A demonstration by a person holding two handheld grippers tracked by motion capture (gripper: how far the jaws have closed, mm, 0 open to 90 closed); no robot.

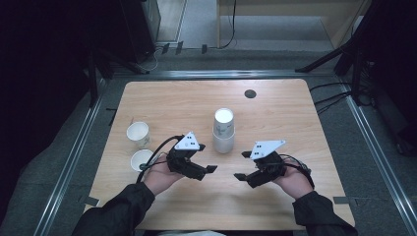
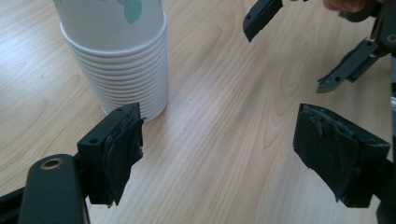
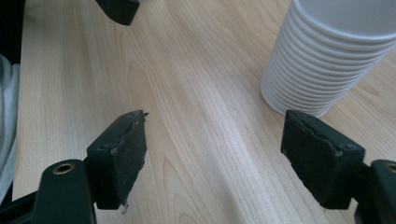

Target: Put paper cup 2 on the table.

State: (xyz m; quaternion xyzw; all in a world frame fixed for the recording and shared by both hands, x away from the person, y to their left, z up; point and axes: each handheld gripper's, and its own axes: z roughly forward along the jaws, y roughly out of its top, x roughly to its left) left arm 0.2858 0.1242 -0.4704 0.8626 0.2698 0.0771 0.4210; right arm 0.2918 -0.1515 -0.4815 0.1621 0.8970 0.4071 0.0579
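1. Because the tall stack of nested white paper cups (image 1: pixel 223 131) stands upright near the middle of the pale wooden surface (image 1: pixel 275 110), between my two hands and just beyond them, its long axis is vertical and any grasp has to come from the side.
2. My left gripper (image 1: pixel 209 169) looks slightly nearer: in the left gripper view the stack (image 2: pixel 116 56) rises just past one jaw tip. Its jaws are spread wide, holding nothing.
3. My right gripper (image 1: pixel 243 165) is equally wide and empty; the stack (image 3: pixel 327 56) lies ahead, off to one side.
4. Two single white paper cups (image 1: pixel 139 146) stand at the left.
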